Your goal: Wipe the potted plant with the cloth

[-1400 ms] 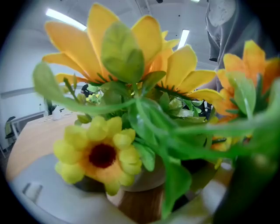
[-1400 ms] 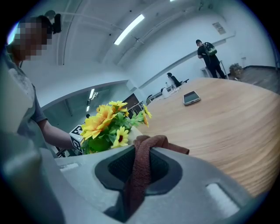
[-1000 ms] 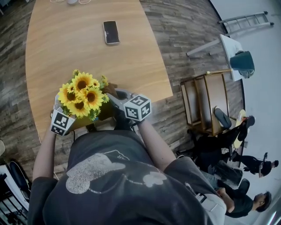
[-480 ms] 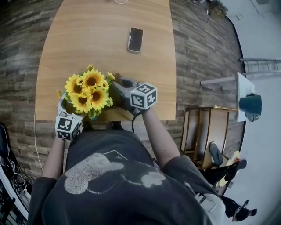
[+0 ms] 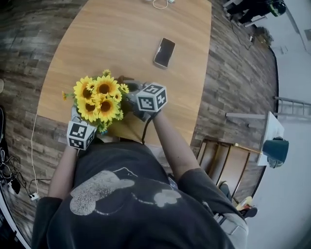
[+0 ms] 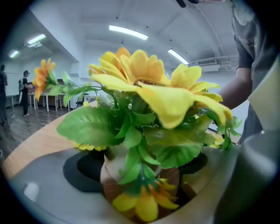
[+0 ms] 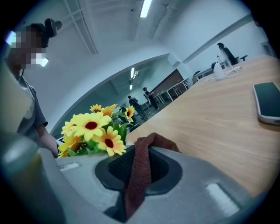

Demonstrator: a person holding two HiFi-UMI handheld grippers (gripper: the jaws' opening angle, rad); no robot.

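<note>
The potted plant, yellow sunflowers (image 5: 99, 99) in a brown pot (image 6: 114, 186), stands at the near edge of the wooden table (image 5: 121, 39). My left gripper (image 6: 140, 173) has its jaws around the pot. They have just been closing, and a thin dark gap still shows on the pot's right side. My right gripper (image 7: 146, 153) is shut on a brown cloth (image 7: 139, 183), which hangs down between its pads. It sits just right of the flowers (image 7: 94, 131), its marker cube (image 5: 151, 97) close beside them. The flowers hide the pot in the head view.
A black phone (image 5: 164, 52) lies on the table beyond the plant, at the right (image 7: 267, 103) in the right gripper view. A white cable (image 5: 158, 4) lies at the table's far end. Cables (image 5: 19, 180) trail on the floor to the left.
The head view has swung round. My right gripper with the cloth has moved in closer beside the flowers. My left gripper has rolled around the pot while staying in place.
</note>
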